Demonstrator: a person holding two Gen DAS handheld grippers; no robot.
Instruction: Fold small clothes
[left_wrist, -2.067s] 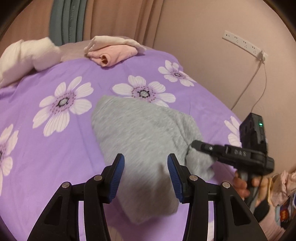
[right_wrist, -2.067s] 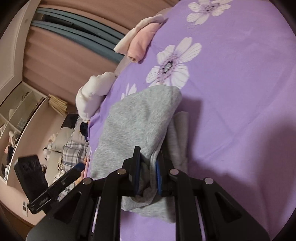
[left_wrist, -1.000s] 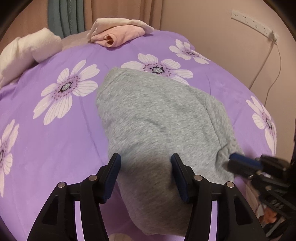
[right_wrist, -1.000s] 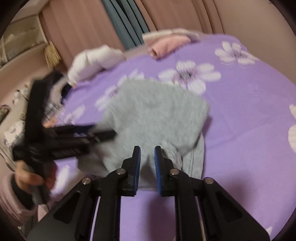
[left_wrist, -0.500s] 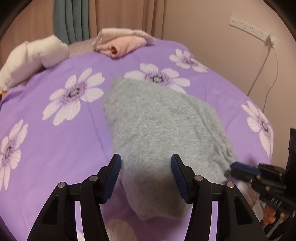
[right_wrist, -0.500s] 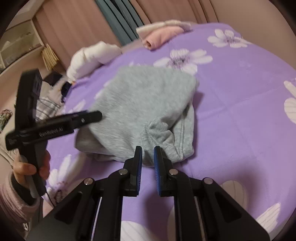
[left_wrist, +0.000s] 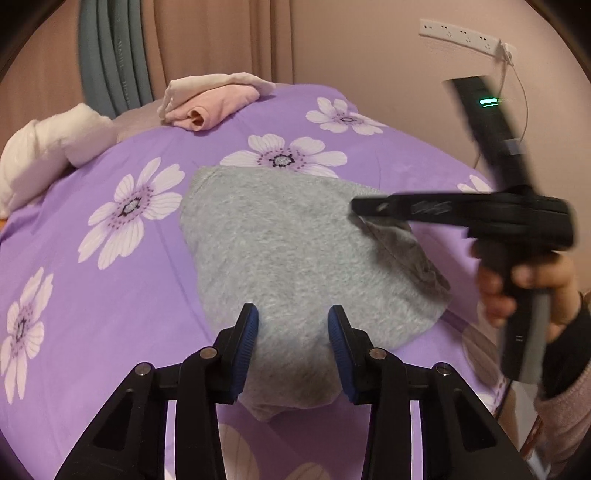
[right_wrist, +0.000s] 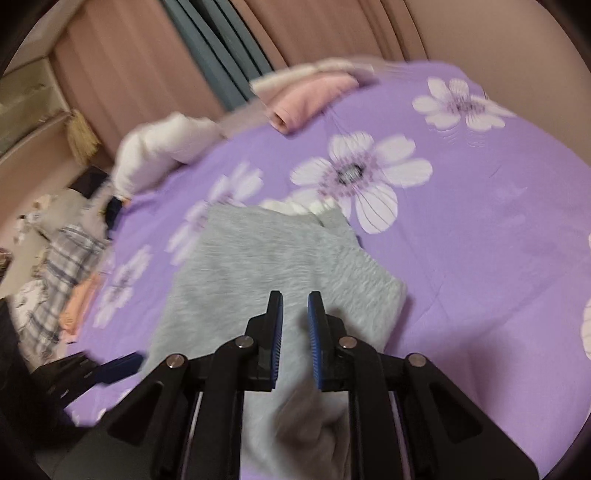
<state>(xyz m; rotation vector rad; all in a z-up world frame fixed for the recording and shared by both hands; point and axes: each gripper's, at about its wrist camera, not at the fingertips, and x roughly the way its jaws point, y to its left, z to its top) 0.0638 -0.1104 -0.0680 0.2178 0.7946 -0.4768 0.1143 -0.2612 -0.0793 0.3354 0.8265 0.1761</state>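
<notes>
On the far left of the left wrist view a white bundle of cloth (left_wrist: 48, 147) lies at the edge of the purple flowered bedspread (left_wrist: 110, 280), and a folded pink garment (left_wrist: 218, 105) sits beyond it near the teal curtain (left_wrist: 110, 55). In the middle, the grey garment (left_wrist: 291, 254) lies folded on the bedspread, its near edge reaching between the 2 blue-padded fingers (left_wrist: 248, 332) of the left gripper (left_wrist: 291, 325). Those jaws have just been closing; they stand moderately apart, the cloth lying between them with no pad clearly pressing on it. To the right, the right gripper (left_wrist: 356, 206) is held in a hand (left_wrist: 528, 291) with a pink sleeve, its tip over the garment's right edge, blurred. A white power strip (left_wrist: 465, 35) hangs on the wall above. In the right wrist view, a plaid pile (right_wrist: 62, 273) lies at the left, the grey garment (right_wrist: 273, 266) centre. The right gripper (right_wrist: 295, 321) hovers above it with a narrow gap between the pads, nothing visibly gripped there.
</notes>
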